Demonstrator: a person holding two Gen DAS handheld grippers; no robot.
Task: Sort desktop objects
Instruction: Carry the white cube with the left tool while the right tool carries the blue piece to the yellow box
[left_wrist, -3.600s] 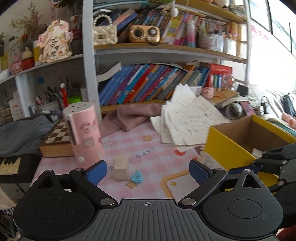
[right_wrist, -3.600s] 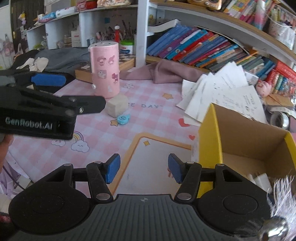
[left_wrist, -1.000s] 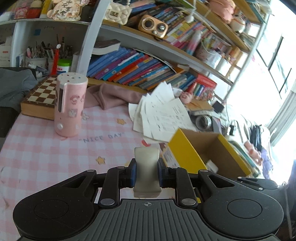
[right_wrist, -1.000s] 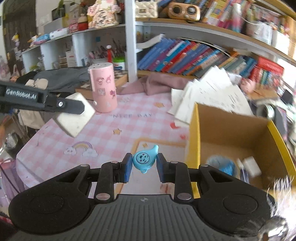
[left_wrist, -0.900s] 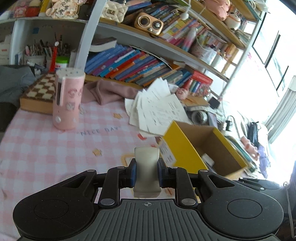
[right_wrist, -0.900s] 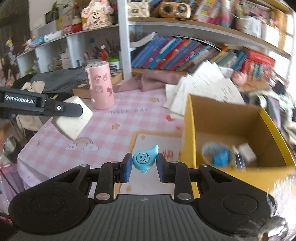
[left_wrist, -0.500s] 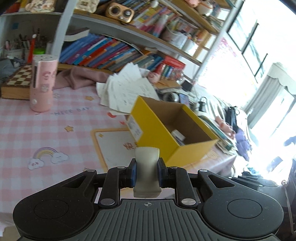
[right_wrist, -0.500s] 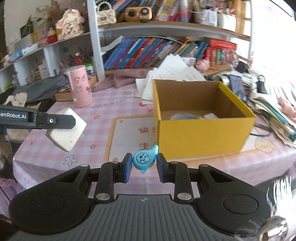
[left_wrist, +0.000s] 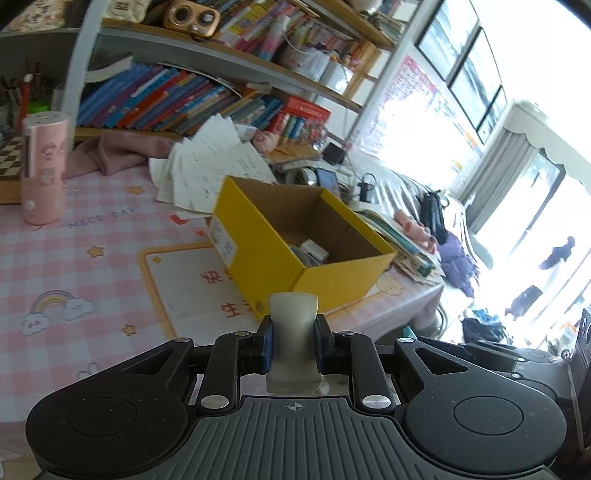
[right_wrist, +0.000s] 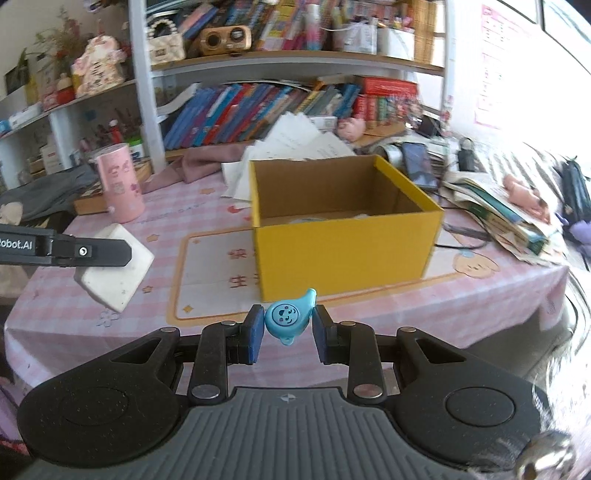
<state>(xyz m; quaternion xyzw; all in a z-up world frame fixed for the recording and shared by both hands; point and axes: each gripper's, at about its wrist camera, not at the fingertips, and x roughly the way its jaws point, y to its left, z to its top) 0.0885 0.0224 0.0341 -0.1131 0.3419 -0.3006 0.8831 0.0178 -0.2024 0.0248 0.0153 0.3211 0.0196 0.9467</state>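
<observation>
My left gripper (left_wrist: 293, 345) is shut on a pale beige block (left_wrist: 293, 332), held upright above the table's near edge, short of the yellow cardboard box (left_wrist: 280, 243). The right wrist view shows the same block (right_wrist: 114, 275) hanging at the left in the left gripper (right_wrist: 107, 254). My right gripper (right_wrist: 289, 334) is shut on a small blue drop-shaped toy with a smiley face (right_wrist: 290, 315), just in front of the yellow box (right_wrist: 343, 243). The box stands open with a few small items in its bottom.
A pink cylindrical holder (right_wrist: 119, 182) stands at the back left on the pink checked tablecloth (left_wrist: 74, 266). Loose papers (left_wrist: 207, 166), a pink cloth (left_wrist: 110, 153) and a chessboard lie behind the box. Books and clutter (right_wrist: 506, 206) crowd the right side; shelves rise behind.
Both grippers have drawn back and swung right, so the yellow box now lies straight ahead and the table's near edge shows. Each still grips its object.
</observation>
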